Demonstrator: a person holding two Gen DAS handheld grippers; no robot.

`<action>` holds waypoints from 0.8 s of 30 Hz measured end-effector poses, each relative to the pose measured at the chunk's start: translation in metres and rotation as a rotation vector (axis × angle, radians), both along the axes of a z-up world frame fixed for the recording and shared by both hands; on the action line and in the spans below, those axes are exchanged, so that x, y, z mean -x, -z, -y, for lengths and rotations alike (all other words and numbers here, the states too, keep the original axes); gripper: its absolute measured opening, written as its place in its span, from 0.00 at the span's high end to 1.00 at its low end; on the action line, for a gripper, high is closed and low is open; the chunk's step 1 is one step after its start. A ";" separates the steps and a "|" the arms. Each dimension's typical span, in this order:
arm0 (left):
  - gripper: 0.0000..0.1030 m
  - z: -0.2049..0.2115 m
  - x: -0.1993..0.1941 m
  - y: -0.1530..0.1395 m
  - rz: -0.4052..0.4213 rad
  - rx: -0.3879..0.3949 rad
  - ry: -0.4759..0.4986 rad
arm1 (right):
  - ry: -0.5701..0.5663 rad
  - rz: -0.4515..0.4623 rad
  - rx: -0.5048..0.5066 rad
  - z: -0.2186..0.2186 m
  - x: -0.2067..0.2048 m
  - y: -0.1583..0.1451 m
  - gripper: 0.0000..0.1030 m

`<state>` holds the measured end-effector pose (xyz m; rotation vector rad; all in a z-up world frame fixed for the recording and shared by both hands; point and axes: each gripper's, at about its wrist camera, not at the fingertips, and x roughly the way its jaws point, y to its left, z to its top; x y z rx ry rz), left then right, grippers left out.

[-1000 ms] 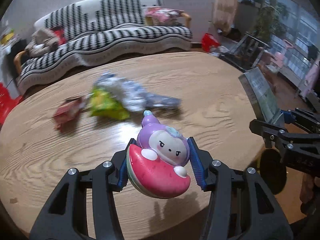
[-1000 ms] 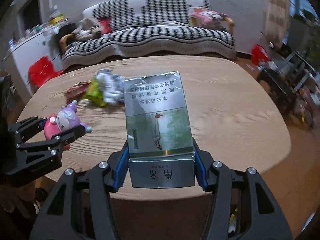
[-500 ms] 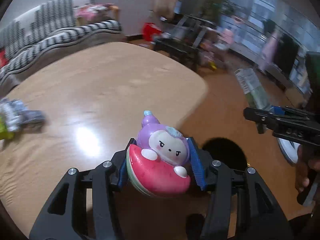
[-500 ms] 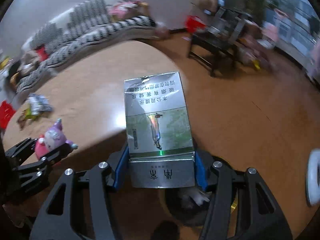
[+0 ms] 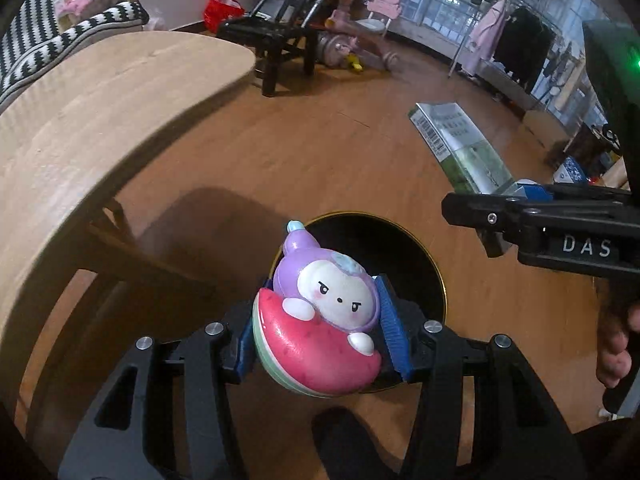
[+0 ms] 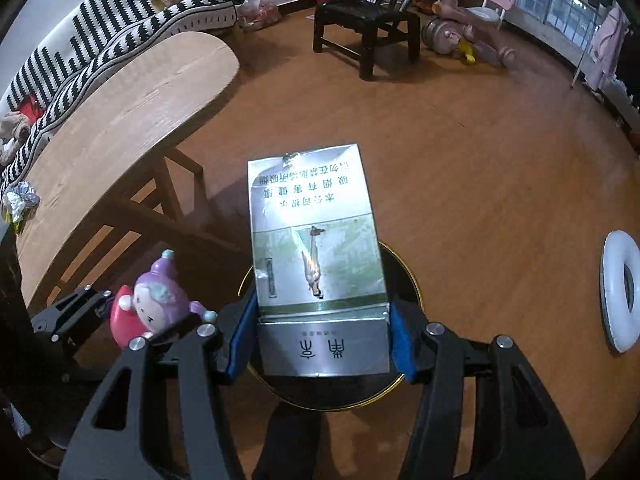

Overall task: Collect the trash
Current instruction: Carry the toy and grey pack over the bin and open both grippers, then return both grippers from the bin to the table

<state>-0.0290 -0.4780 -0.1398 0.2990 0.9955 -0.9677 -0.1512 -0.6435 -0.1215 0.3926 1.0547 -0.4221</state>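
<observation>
My left gripper is shut on a purple and pink toy figure, held over the near rim of a round black bin with a gold rim on the floor. That toy also shows at the lower left of the right wrist view. My right gripper is shut on a silver and green cigarette box, right above the same bin. The box and the right gripper appear at the right of the left wrist view. Crumpled wrappers lie on the wooden table.
The table edge and its wooden legs stand left of the bin. A black chair, pink ride-on toys and a striped sofa lie beyond. A white ring lies on the floor at right. A foot shows below.
Both grippers swung away from the table top and down toward the floor, and now hang over the black bin. The toy and the box stay gripped.
</observation>
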 end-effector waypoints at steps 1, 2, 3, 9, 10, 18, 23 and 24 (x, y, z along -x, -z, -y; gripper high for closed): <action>0.50 0.003 -0.001 0.001 -0.003 0.000 0.002 | 0.002 0.001 -0.004 0.000 0.001 0.000 0.46; 0.50 0.004 -0.001 0.003 -0.007 0.002 0.005 | 0.003 0.001 -0.006 0.000 0.001 0.000 0.46; 0.50 0.007 0.000 0.003 -0.008 0.002 0.005 | 0.002 0.001 -0.006 -0.001 0.001 -0.001 0.46; 0.48 0.022 -0.003 0.011 -0.029 0.009 0.019 | 0.010 0.002 -0.009 0.001 -0.002 -0.002 0.46; 0.47 0.023 -0.003 0.011 -0.032 0.012 0.022 | 0.014 0.001 -0.010 0.002 -0.003 -0.001 0.46; 0.19 0.027 0.003 0.011 -0.022 0.034 0.039 | 0.019 -0.020 -0.008 0.003 -0.001 0.002 0.32; 0.18 0.027 0.003 0.013 -0.017 0.025 0.039 | 0.032 0.006 -0.012 0.004 -0.001 -0.005 0.32; 0.18 0.026 0.003 0.012 -0.016 0.024 0.034 | 0.029 0.010 -0.011 0.002 -0.002 -0.006 0.32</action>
